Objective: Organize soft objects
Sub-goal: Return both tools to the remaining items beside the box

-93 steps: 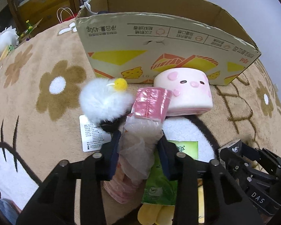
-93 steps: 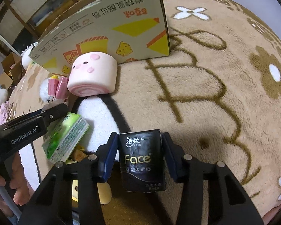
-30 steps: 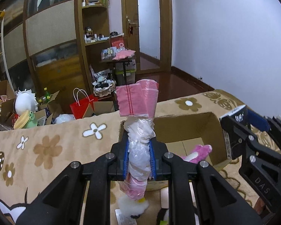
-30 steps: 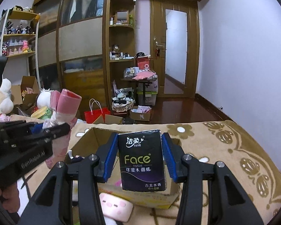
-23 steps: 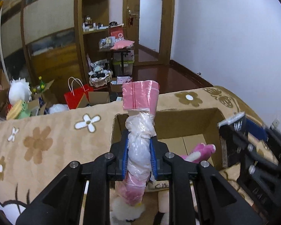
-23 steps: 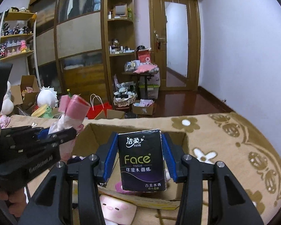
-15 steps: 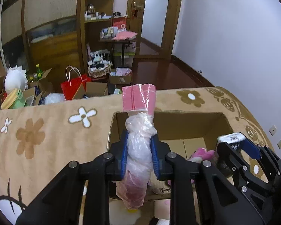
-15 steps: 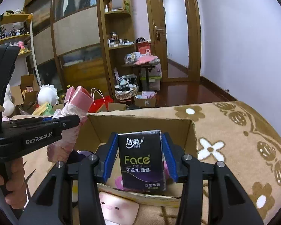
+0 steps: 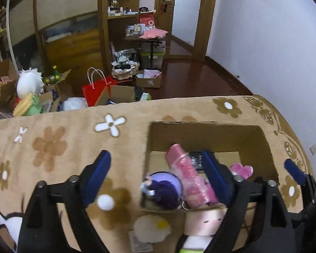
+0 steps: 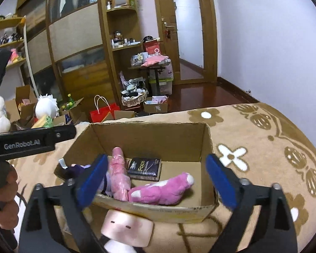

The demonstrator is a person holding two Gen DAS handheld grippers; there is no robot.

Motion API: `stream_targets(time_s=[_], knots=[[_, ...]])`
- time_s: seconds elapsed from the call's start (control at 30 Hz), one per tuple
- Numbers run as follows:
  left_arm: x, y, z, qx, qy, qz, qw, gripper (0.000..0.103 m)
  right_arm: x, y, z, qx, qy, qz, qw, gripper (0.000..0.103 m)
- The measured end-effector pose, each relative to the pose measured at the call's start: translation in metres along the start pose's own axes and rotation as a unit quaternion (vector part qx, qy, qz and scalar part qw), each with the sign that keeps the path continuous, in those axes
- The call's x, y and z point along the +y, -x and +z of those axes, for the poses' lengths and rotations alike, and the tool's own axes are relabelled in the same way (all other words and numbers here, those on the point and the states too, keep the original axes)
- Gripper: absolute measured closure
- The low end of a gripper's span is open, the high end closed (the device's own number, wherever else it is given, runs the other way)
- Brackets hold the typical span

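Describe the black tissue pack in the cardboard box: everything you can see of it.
The black tissue pack is a small, flat rectangular packet in glossy dark wrap, with "Face" printed in gold and smaller pale lettering around it. It lies flat on the floor of the cardboard box, label up, towards the back, between the pink plastic-wrapped roll on one side and the bare box floor on the other. The pink plush toy lies just in front of it. No gripper touches it. In the left wrist view only its top edge shows.

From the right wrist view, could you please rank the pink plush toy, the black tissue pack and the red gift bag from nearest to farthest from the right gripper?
1. Pink plush toy: in the cardboard box, between the open right gripper fingers.
2. Black tissue pack: flat on the box floor, further back.
3. Red gift bag: on the room floor beyond the box.
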State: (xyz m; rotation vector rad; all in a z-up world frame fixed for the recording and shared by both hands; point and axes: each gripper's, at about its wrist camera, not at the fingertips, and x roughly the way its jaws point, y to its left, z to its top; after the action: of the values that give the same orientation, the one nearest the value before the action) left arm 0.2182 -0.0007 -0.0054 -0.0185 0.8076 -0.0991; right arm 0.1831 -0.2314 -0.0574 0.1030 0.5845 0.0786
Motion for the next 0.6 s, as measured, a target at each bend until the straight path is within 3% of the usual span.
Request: stream_targets(time_s=[0.2, 0.6], knots=[[0.018, 0.024, -0.002, 0.006, 0.012, 0.009, 0.9999, 0.003, 0.001, 0.017, 0.001, 0.013, -0.010, 0.001, 1.000, 0.000], [0.017, 0.048, -0.030, 0.041, -0.028, 0.012, 0.9987, 0.003, 0.022, 0.054, -0.011, 0.029, -0.005, 0.006, 1.000, 0.000]])
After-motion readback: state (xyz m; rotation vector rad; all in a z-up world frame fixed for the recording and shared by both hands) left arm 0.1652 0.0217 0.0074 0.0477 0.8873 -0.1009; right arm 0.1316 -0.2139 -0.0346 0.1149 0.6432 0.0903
